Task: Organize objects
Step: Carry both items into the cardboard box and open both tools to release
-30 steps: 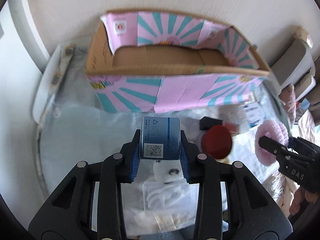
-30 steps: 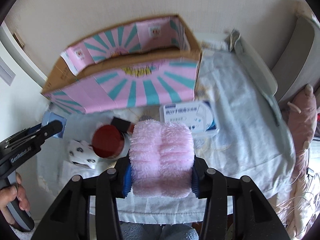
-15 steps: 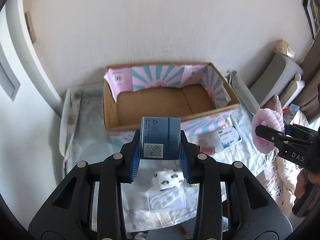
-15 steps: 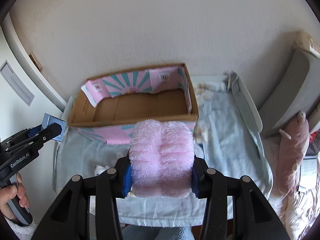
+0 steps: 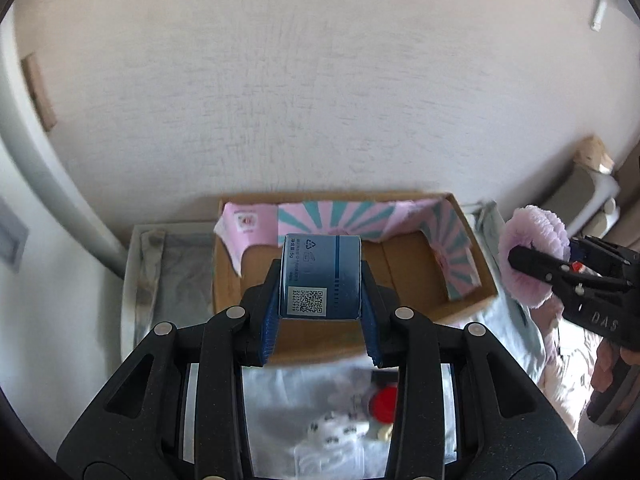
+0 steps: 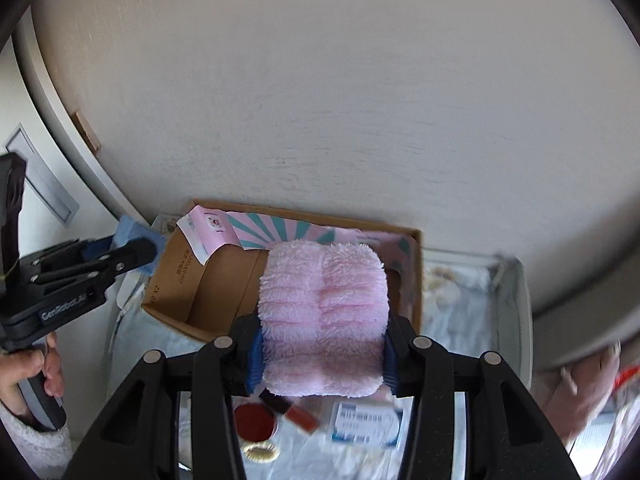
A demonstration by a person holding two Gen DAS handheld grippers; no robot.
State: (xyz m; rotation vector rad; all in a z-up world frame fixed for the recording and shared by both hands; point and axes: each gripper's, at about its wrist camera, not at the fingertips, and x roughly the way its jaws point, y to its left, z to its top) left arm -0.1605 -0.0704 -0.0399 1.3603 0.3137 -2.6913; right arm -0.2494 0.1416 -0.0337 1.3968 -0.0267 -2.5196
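Looked like a home, likely a bedroom: plain textured wall (image 5: 320,100), worktop draped in pale blue cloth (image 6: 460,312), pink-and-teal printed cardboard box (image 5: 404,256) on it, plush pink toy (image 6: 580,392) at right, small cosmetics, including a red-lidded jar (image 6: 256,420), lying around.

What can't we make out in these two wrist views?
- Left wrist view: near floor of the open cardboard box with pink and teal lining, hidden by the small blue carton.
- Right wrist view: the box's right half, hidden by the fluffy pink roll.
- Right wrist view: print on the white and blue flat pack, blurred.
- Left wrist view: white spotted item, blurred.
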